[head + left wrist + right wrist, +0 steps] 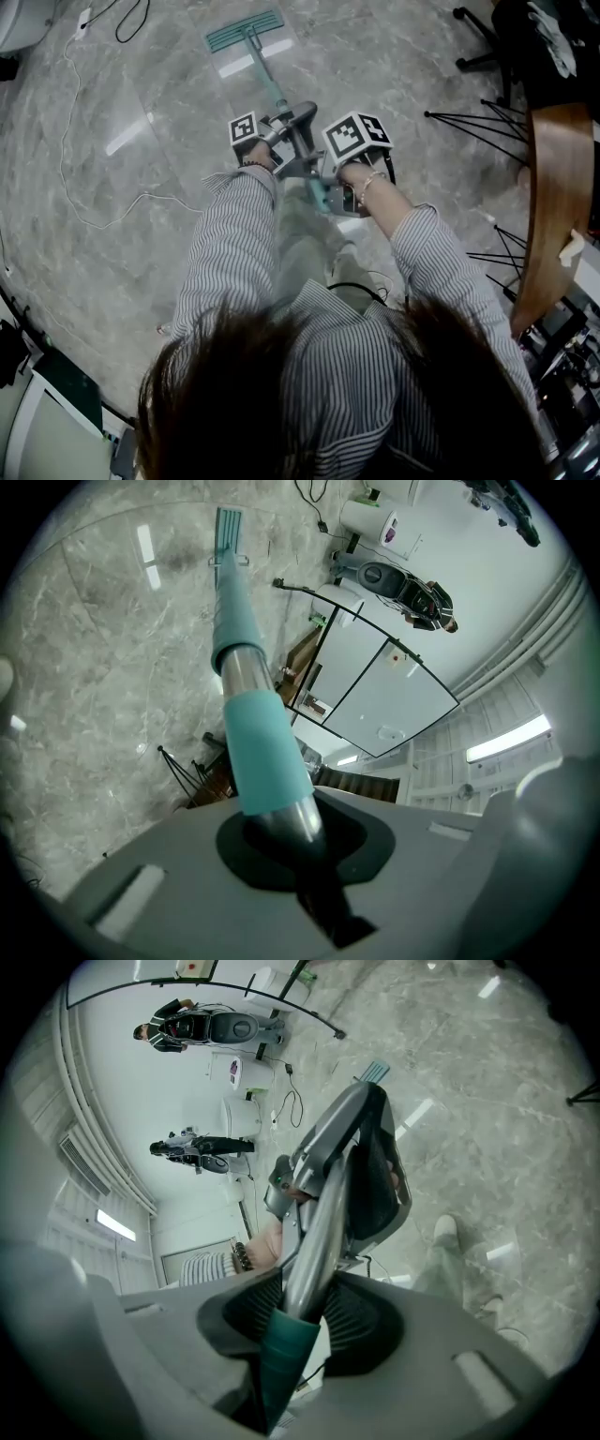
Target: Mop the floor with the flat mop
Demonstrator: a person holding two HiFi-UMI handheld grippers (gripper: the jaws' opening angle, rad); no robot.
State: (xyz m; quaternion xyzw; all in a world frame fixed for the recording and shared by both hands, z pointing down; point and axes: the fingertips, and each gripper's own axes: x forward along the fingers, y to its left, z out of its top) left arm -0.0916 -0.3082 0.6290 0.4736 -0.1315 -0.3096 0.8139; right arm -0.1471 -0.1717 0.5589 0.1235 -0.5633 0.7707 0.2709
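The left tongs (281,834) are clamping the handle (270,86) at a place nearer the mop head (246,31), and the right tongs (298,1314) are clamping it farther from the mop head. The handle's long axis is running straight forward from both tongs, and the mop head is resting flat on the floor (131,103).

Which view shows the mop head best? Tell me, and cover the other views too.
The head view: the mop head lies flat on the floor, its whole teal pad seen from above. The left gripper view shows it small and foreshortened at the handle's far end. The right gripper view shows only a teal corner.
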